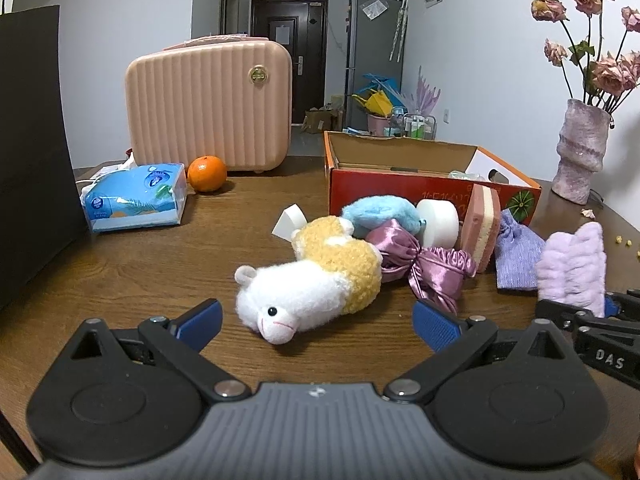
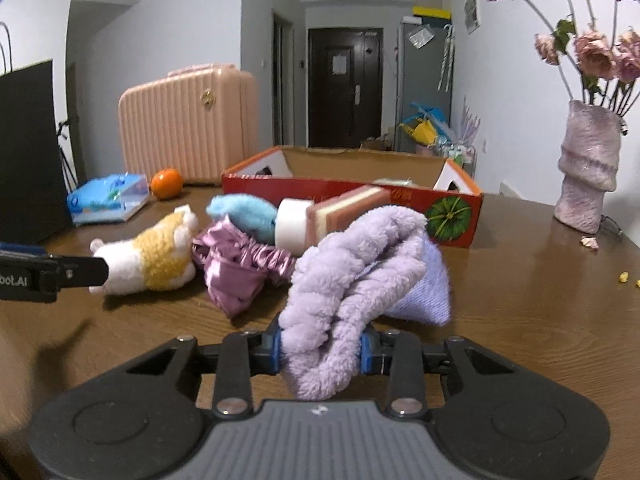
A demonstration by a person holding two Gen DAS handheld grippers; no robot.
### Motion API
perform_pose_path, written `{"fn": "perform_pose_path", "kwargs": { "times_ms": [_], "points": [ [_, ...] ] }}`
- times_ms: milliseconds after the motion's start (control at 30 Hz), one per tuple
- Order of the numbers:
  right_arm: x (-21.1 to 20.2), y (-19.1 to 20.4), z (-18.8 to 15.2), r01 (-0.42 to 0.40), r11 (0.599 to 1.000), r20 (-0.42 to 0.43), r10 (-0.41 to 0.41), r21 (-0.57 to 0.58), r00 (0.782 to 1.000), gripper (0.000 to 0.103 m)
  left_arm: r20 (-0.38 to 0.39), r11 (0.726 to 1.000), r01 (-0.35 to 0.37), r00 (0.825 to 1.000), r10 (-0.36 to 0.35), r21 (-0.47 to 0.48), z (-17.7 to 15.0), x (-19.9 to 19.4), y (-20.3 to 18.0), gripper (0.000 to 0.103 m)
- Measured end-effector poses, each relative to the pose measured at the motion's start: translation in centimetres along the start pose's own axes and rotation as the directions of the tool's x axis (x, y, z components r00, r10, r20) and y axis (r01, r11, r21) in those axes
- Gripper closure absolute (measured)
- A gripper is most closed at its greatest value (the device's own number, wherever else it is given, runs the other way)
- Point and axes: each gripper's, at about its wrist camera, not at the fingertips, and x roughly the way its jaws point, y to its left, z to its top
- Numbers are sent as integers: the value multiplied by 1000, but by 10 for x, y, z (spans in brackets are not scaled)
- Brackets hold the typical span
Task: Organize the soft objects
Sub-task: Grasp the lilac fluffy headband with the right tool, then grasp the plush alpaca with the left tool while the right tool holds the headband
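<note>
My right gripper (image 2: 321,353) is shut on a fluffy lilac cloth (image 2: 352,264), which bunches up between its blue pads; the same lilac cloth (image 1: 572,268) shows at the right of the left wrist view. My left gripper (image 1: 316,320) stands open just in front of a white and yellow plush alpaca (image 1: 308,284) lying on the wooden table (image 1: 160,272). Behind it lie a blue plush (image 1: 380,210), a shiny purple satin cloth (image 1: 424,268), a white round sponge (image 1: 440,220), a pink layered sponge (image 1: 482,224) and a lavender knit cloth (image 1: 518,252). An open red cardboard box (image 1: 400,188) stands behind the pile.
A pink ribbed case (image 1: 208,104), an orange (image 1: 207,173) and a blue tissue pack (image 1: 134,196) are at the back left. A black panel (image 1: 32,152) stands at the left edge. A pink vase (image 1: 580,152) with dried roses is at the right.
</note>
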Motion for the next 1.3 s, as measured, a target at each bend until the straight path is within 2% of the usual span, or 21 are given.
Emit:
{"fn": "perform_pose_path", "kwargs": {
  "times_ms": [200,700,1033,1200,1300],
  "points": [
    [-10,-10,5,11,999,41,-12,35,999,70,-2,999,-11,1000,11,49,8,7,0,0],
    [-17,-32,10,64,992,82,-73,105,994,70,-55,997,4,998,1,80,34,57,-8,0],
    [-9,-45,9,101,985,61,-111,142,992,70,-141,990,18,990,2,142,26,104,-12,0],
    [-1,-46,7,117,983,33,-123,138,992,69,-135,981,15,991,11,191,19,117,-14,0],
    [3,-45,6,124,983,16,-127,133,992,69,-138,982,37,990,-11,187,17,119,-13,0]
  ]
}}
